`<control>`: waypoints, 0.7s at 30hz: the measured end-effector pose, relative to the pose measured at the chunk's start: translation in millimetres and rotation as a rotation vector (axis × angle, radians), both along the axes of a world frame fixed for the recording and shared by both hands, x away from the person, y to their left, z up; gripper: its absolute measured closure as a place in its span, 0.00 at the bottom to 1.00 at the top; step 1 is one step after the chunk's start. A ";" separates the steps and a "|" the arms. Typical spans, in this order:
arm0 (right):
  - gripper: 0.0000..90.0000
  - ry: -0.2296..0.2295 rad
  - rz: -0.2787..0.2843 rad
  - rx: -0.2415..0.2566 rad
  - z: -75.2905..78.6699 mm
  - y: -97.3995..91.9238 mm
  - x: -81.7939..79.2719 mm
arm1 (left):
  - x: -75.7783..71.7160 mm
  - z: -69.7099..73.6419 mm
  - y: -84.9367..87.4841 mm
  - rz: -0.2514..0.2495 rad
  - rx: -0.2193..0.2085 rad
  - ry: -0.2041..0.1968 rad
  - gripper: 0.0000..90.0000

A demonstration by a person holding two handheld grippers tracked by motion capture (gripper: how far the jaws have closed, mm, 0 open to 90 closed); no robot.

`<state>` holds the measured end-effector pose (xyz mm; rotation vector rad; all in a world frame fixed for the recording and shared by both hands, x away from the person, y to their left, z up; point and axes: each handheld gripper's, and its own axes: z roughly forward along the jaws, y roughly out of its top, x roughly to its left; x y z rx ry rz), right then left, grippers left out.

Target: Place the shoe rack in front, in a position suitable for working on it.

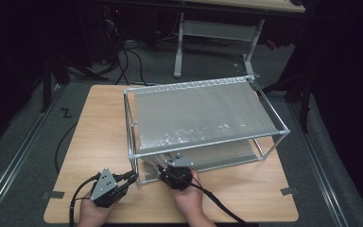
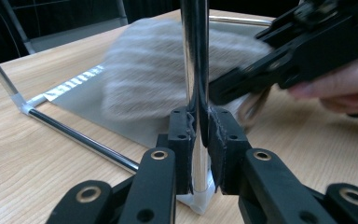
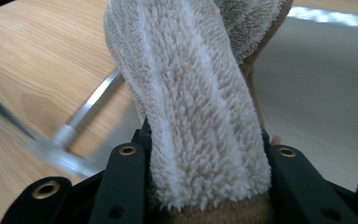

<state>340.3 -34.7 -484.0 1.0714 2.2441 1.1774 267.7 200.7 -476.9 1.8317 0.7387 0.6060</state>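
Fluffy cream towelling, a folded cloth [image 3: 200, 102] with a brown edge, sits clamped between the jaws of the right hand-held gripper [image 3: 205, 186], which holds it low at the near end of the metal rack [image 1: 137, 118], over the grey lower shelf [image 3: 317, 93]. The left hand-held gripper [image 2: 198, 154] has its jaws together on the rack's near upright post [image 2: 195, 56], just above the white corner joint [image 2: 200, 198], and from its own camera the cloth [image 2: 144, 79] shows blurred behind that post, with the right hand-held gripper [image 2: 279, 60] reaching in from the side. The work looks like wiping or laying the cloth on the lower shelf while the frame is steadied. To do it well, I would keep the left grip firm on the post so the light frame does not slide on the wooden table [image 1: 99, 142], and sweep the cloth flat and low, since the upper shelf [image 1: 198, 113] hangs close overhead and leaves little room. The bottom rail [image 2: 84, 140] and the post itself stand in the cloth's way near the corner; a trailing fold could snag there. Cables [image 1: 64, 142] trail off the near edge, clear of the rack.
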 end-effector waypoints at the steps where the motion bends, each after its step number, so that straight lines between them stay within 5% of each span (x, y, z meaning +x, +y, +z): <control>1: 0.70 0.003 0.005 -0.001 -1.9 7.5 -0.7 | -0.2 -0.2 0.1 -0.001 0.001 0.002 0.89; 3: 0.69 0.050 -0.005 0.008 -5.2 17.6 -3.5 | -0.7 -0.8 -0.1 -0.001 0.003 0.000 0.88; 6: 0.63 0.060 0.031 -0.021 -14.7 25.7 -1.0 | -1.0 -1.4 0.1 -0.003 0.005 0.000 0.88; 8: 0.56 0.126 0.014 0.011 -16.5 27.3 -3.6 | -0.9 -1.5 0.2 -0.004 0.004 -0.002 0.88; 10: 0.49 0.121 0.041 0.013 -15.3 26.1 -3.8 | -1.0 -1.7 0.2 -0.004 0.004 -0.003 0.88; 16: 0.43 0.008 0.113 0.037 -2.5 15.4 -14.9 | -2.0 -1.3 -2.6 0.006 -0.002 -0.013 0.80; 18: 0.44 -0.042 0.130 0.050 3.3 11.9 -16.7 | -1.9 -1.0 -4.2 0.013 -0.012 -0.014 0.75; 21: 0.55 -0.056 0.137 0.066 6.5 11.2 -12.8 | -0.8 -0.2 -6.9 0.030 -0.028 -0.020 0.74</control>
